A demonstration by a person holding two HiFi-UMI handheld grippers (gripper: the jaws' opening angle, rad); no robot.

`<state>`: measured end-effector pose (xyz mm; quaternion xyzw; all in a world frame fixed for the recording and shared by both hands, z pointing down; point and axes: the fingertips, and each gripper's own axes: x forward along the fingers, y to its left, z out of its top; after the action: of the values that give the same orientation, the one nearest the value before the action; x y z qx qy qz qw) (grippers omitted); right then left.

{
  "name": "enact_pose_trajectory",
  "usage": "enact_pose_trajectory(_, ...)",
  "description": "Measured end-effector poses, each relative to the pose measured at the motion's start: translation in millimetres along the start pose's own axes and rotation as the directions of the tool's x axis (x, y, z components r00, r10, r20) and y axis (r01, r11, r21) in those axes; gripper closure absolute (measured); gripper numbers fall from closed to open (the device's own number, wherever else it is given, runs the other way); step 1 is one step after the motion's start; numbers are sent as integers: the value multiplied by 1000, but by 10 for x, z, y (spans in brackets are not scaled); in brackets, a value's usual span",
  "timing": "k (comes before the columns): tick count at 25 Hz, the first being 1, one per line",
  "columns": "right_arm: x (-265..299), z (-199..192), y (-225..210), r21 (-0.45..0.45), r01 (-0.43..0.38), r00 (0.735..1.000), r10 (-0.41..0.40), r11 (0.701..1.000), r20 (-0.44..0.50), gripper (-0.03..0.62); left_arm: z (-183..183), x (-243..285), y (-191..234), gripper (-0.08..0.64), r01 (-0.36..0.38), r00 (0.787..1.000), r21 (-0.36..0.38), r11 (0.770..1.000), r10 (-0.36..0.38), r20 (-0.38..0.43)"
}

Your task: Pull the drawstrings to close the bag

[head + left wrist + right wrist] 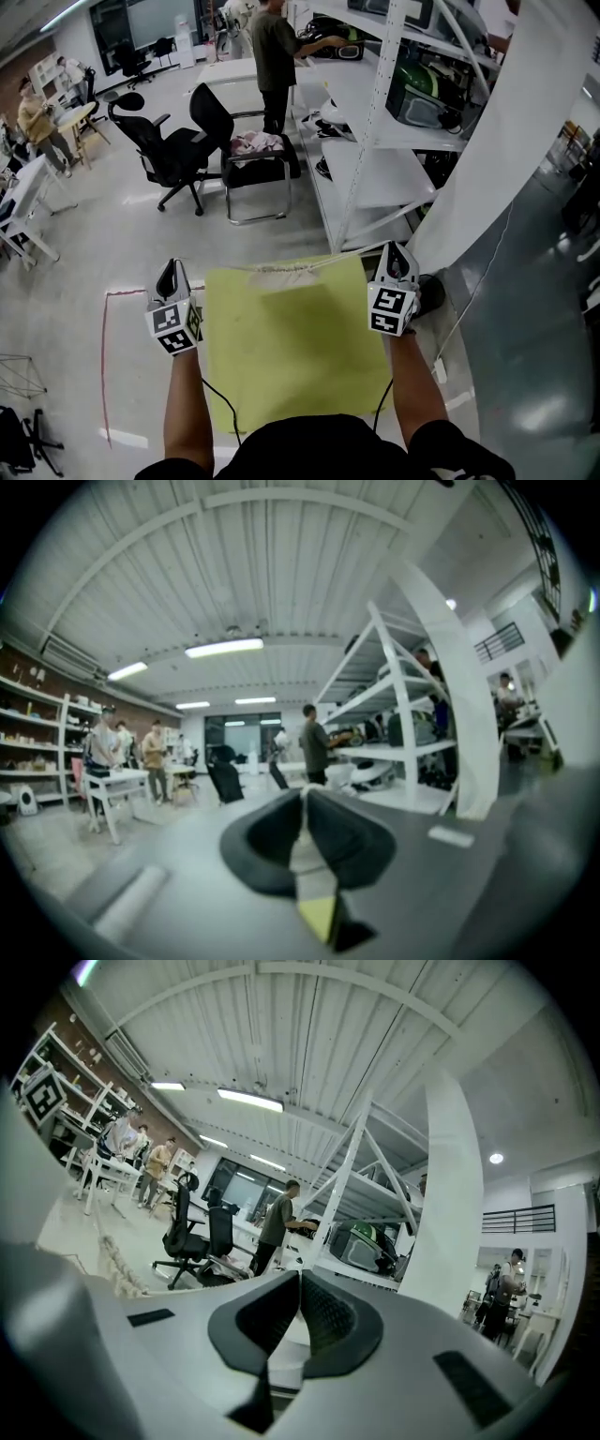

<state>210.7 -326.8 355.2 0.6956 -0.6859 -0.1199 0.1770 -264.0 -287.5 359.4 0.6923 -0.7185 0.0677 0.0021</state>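
1. A yellow bag (291, 347) hung spread above the floor (112, 253), between the two hand-held grippers and in front of the person.
2. The left hand-held gripper (172, 270) (303, 803), just beside the bag's left edge, was clenched on a pale drawstring (306, 857).
3. The right hand-held gripper (394, 249) (298, 1290) was clenched too. A drawstring ran to its tip from the bag's puckered far edge (281, 272).

Legible text, brands, numbers: none. Coded square markers only, on left cube (174, 328) and right cube (391, 310).
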Motion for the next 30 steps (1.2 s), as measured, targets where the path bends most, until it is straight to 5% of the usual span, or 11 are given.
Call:
enact_pose_trajectory(7,-246,-509,332,-13,-97,991,96,995,-93,578,-840,-223,-194,532,35,985,-21,999,-38,-169)
enact_pose_trajectory(19,-775,-1419,807,80,-184,936,199,980,-291,578,-1837,-700,-413,532,65,921,-34,997,-73,-382)
enact_pose_trajectory(24,-981,-1790,978,66,-245,887,251,967,-387,578,-2260,-928,-551,532,77,875,-68,995,-100,-474)
enact_pose_trajectory(30,-1299,-2369,1163,95,-303,795,307,948,-523,578,-2855,-1274,-661,532,86,789,-107,991,-133,-599)
